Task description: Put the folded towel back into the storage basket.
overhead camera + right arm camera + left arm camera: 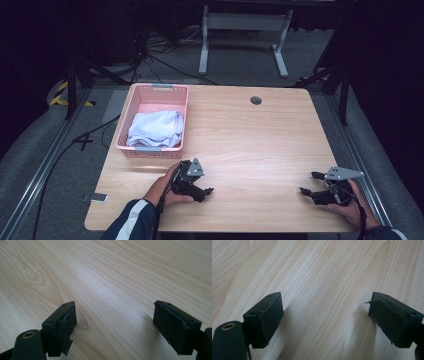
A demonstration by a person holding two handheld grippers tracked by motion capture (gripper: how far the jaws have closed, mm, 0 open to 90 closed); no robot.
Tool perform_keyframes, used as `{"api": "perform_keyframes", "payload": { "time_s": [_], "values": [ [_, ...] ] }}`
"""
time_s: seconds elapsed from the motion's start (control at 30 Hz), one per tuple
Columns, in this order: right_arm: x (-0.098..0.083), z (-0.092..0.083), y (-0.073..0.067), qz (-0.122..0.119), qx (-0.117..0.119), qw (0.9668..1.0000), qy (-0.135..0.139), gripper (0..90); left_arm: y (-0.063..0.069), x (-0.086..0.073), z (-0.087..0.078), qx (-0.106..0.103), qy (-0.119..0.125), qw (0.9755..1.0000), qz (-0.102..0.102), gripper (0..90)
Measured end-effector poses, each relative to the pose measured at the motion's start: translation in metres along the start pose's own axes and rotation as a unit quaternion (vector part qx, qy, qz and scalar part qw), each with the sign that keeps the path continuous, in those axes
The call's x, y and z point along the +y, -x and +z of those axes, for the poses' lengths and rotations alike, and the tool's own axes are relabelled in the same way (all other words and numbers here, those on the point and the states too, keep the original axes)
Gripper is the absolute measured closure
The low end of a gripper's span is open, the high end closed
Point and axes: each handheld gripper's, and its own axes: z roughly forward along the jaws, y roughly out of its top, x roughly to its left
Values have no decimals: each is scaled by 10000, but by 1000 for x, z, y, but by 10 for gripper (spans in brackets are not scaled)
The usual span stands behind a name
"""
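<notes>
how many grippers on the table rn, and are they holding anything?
2. The left gripper sits near the front edge, just in front of the pink basket. The right gripper sits at the front right corner. Both have jaws apart, nothing between them.

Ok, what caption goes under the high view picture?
Two open grippers rest on the table near a pink basket of cloth.

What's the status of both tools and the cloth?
Left tool and right tool open, empty, low over table. Pale cloth bundled in pink basket. Nothing between.
</notes>
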Motion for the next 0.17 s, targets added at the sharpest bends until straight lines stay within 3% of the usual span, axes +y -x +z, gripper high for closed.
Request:
{"api": "perform_keyframes", "payload": {
  "time_s": [0.17],
  "values": [
    [0,0,0,-3,-6,10000,3,186,0,0,0,8,1,10000,12,118]
  ]
}}
